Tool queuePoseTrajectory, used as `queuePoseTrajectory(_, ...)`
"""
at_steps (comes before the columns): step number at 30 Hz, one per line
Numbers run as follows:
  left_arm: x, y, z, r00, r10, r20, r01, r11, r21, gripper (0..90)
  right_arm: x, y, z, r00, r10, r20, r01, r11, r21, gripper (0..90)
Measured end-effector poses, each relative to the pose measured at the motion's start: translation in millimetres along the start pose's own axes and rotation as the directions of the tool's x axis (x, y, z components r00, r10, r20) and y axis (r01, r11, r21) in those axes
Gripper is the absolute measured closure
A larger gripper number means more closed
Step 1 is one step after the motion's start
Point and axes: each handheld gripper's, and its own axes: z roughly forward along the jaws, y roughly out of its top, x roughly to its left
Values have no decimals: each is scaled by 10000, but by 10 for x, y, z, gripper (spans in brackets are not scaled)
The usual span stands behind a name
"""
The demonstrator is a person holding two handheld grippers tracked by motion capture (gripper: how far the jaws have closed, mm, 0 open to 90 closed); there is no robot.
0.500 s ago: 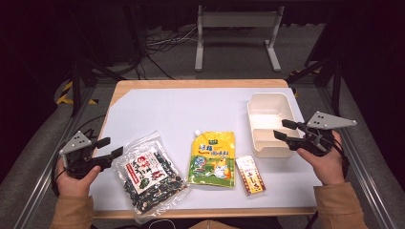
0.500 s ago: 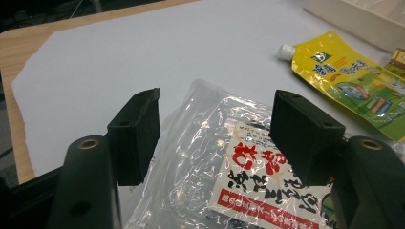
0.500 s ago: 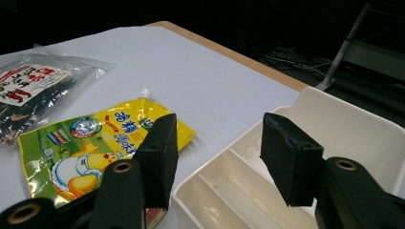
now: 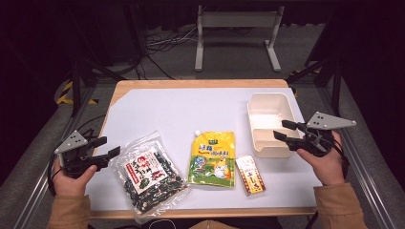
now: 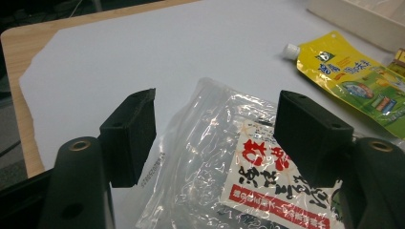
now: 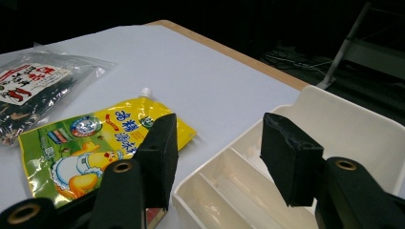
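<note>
Plastic snack bag (image 4: pixel 148 175) seemingly unmoved since

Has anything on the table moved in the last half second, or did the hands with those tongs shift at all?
Nothing visibly changed. The left tongs hang open at the edge of the clear snack bag, the right tongs hang open over the white tray, and the yellow pouch and small box lie where they were.

- The white mat (image 4: pixel 191 112) lies bare across the upper centre of the high view.
- Along the lower edge, clear bag (image 4: pixel 149 174), yellow pouch (image 4: pixel 212 159) and small box (image 4: pixel 250 174) leave narrow gaps.
- The cream tray (image 4: pixel 267 125) blocks the right side.
</note>
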Motion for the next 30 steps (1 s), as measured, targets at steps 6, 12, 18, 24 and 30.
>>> queuePoseTrajectory(6,113,-37,5,9991,-431,-53,431,9991,59,308,3,-9,22,10000,6,-23,-6,10000,76,478)
queuePoseTrajectory(12,191,-81,64,9965,-838,-38,838,9960,317,308,10,-15,34,10000,-12,-48,13,9999,135,478)
queuePoseTrajectory(18,307,-167,115,9919,-1274,-33,1273,9902,580,305,19,-32,79,9999,28,-114,-25,9997,260,476)
queuePoseTrajectory(24,351,-233,185,9869,-1613,70,1595,9808,1124,301,27,-38,103,9999,18,-159,-13,9995,312,473)
queuePoseTrajectory(30,390,-279,259,9823,-1871,-45,1856,9704,1545,306,41,-45,131,9998,13,-214,-5,9993,383,473)
